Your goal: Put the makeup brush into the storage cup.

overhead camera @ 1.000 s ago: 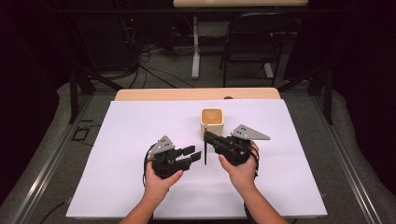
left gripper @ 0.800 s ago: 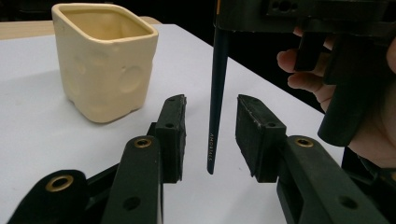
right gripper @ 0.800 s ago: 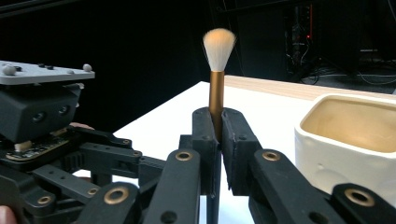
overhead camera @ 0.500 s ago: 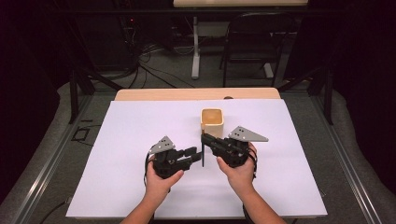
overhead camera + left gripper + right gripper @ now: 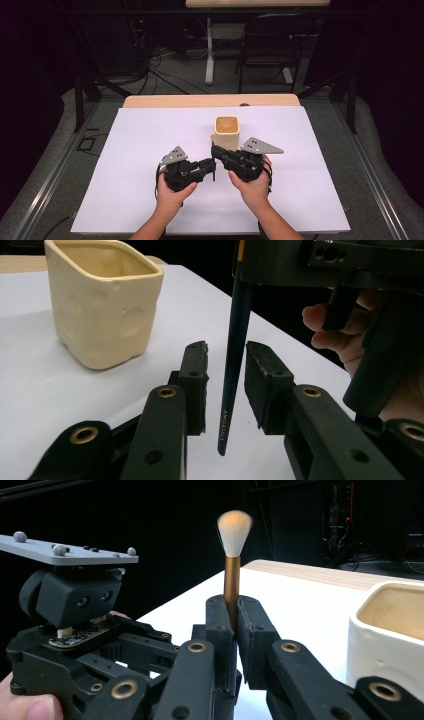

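My right tongs (image 5: 235, 615) are clenched on the brush (image 5: 233, 555), holding it upright with the bristles up and the dark handle hanging down just above the table (image 5: 150, 200). My left tongs (image 5: 226, 372) have just been closing: in the earlier high views they stood wider beside the handle, and now their pads (image 5: 197, 375) sit on either side of the handle (image 5: 235, 355), near it but not yet pressing. So the left tongs count as released, with the handle between them. Both hands have barely shifted meanwhile. I read this as a handover about to complete: once the left pads bite on the lower handle, I can let go with the right. The cup (image 5: 227, 131) stands just beyond the tongs, likely where the brush goes.
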